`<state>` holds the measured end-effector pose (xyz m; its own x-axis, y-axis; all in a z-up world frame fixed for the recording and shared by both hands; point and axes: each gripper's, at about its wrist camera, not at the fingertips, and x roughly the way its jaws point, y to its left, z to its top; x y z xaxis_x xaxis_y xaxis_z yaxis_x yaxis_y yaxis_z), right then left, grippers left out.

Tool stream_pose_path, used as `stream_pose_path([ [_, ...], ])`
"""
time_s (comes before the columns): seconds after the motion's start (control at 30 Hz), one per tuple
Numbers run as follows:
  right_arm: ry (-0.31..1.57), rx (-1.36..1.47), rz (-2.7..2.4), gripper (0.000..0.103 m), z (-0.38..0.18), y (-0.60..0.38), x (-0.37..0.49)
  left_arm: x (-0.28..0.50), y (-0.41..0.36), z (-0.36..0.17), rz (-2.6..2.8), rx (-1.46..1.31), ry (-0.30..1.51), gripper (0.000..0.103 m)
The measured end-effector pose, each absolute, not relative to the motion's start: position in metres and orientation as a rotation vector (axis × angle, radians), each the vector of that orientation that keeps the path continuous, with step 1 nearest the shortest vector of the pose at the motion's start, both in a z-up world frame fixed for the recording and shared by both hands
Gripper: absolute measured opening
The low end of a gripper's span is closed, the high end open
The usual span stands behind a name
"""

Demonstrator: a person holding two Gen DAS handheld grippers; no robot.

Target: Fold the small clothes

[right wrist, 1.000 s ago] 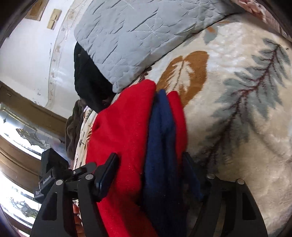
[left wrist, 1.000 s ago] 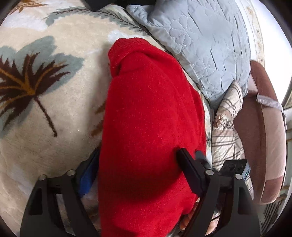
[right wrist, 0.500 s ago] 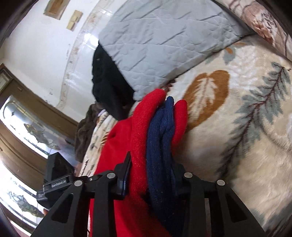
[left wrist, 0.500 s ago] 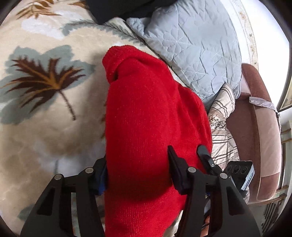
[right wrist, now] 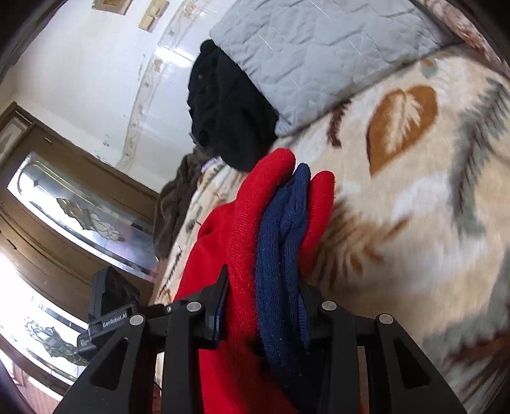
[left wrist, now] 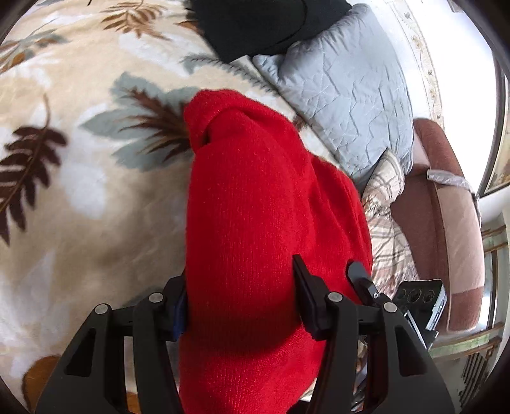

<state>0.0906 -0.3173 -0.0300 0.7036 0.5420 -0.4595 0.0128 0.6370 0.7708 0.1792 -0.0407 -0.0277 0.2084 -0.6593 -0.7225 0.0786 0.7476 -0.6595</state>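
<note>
While both grippers clamp it, red sweater (left wrist: 267, 223) bunched between jaws

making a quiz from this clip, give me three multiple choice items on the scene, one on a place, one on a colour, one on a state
1. Where does the grey quilted pillow lie?
A. beyond the red sweater, against the black garment
B. under the sweater
C. between the left tongs

2. What colour is the layer sandwiched inside the red knit at the right tongs?
A. green
B. navy blue
C. white

3. What is the state of the left tongs?
A. wide open over bare blanket
B. shut on the red sweater
C. shut on the pillow

Answers: 1 A, the pillow sits past the sweater's far end on the leaf-print blanket; 2 B, the navy blue layer shows between red folds; 3 B, both fingers press into the red knit.
</note>
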Motion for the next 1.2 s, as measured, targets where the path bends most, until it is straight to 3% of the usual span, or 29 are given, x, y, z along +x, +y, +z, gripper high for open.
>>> stream_pose_path([
  [0.2,0.856,0.836,0.202,0.04,-0.065,-0.305,0.073,0.175,-0.03,-0.06,-0.583,-0.55,1.291,0.06],
  [0.37,0.752,0.853,0.15,0.045,-0.05,-0.323,0.064,0.18,-0.02,-0.035,-0.642,-0.505,1.214,0.06],
  [0.5,0.652,0.897,0.183,0.06,-0.038,-0.336,0.084,0.202,-0.022,-0.026,-0.628,-0.486,1.155,0.064],
  [0.57,0.702,0.878,0.208,0.061,-0.041,-0.33,0.105,0.214,-0.029,-0.031,-0.617,-0.476,1.154,0.064],
  [0.6,0.74,0.839,0.202,0.058,-0.043,-0.323,0.115,0.219,-0.031,-0.034,-0.605,-0.477,1.156,0.064],
  [0.63,0.746,0.802,0.195,0.034,-0.043,-0.318,0.12,0.223,-0.033,-0.04,-0.588,-0.479,1.158,0.064],
  [0.67,0.726,0.739,0.218,0.017,-0.039,-0.311,0.123,0.226,-0.033,-0.045,-0.574,-0.474,1.162,0.064],
  [0.8,0.698,0.579,0.174,0.014,-0.025,-0.299,0.128,0.238,-0.034,-0.063,-0.532,-0.493,1.198,0.068],
  [0.9,0.837,0.676,0.103,0.014,-0.063,-0.318,0.143,0.235,-0.037,-0.057,-0.532,-0.439,1.188,0.068],
  [0.93,0.822,0.759,0.116,0.019,-0.068,-0.326,0.14,0.231,-0.036,-0.054,-0.526,-0.427,1.181,0.068],
  [0.97,0.803,0.789,0.113,0.024,-0.064,-0.332,0.135,0.228,-0.034,-0.049,-0.52,-0.421,1.179,0.067],
  [1.13,0.682,0.588,0.227,0.024,-0.011,-0.313,0.103,0.19,-0.036,-0.005,-0.499,-0.185,1.018,0.066],
  [1.2,0.668,0.481,0.291,0.025,-0.003,-0.296,0.09,0.175,-0.048,-0.005,-0.459,-0.026,0.985,0.073],
])
